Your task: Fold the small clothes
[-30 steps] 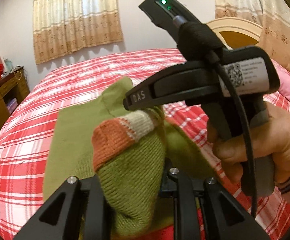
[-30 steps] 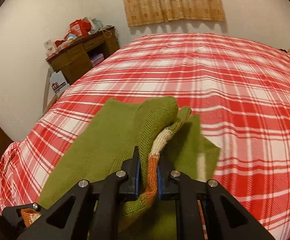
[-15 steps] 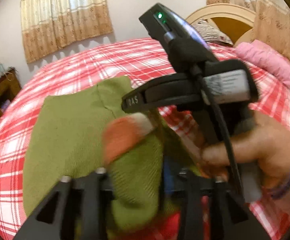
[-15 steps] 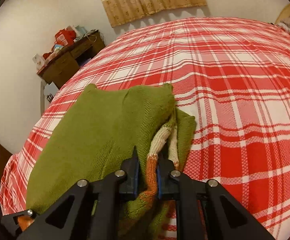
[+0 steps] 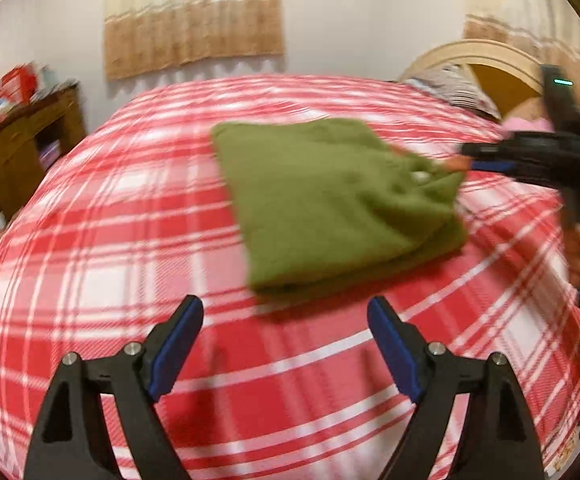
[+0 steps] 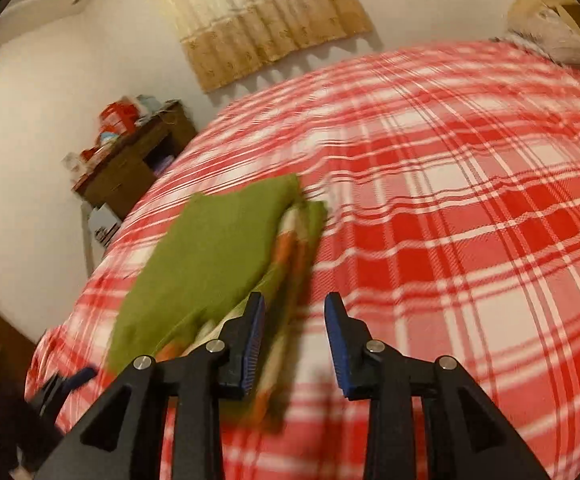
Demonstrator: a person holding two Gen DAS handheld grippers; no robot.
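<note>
A small green knitted sweater [image 5: 330, 196] with orange and cream cuffs lies folded on the red plaid bed [image 5: 170, 240]. It also shows in the right wrist view [image 6: 214, 264], its striped edge beside my left finger. My left gripper [image 5: 286, 320] is open and empty, just short of the sweater's near edge. My right gripper [image 6: 294, 312] is open and empty at the sweater's right edge; it shows in the left wrist view [image 5: 530, 156] beside the fold.
A wooden side table [image 6: 130, 168] with red boxes stands by the wall left of the bed. Pillows and a headboard [image 5: 482, 64] are at the bed's far right. Curtains [image 5: 194, 20] hang on the back wall.
Both grippers opened and let go of the sweater sleeve. The sweater now lies folded flat on the bed, and both grippers have pulled back from it.
</note>
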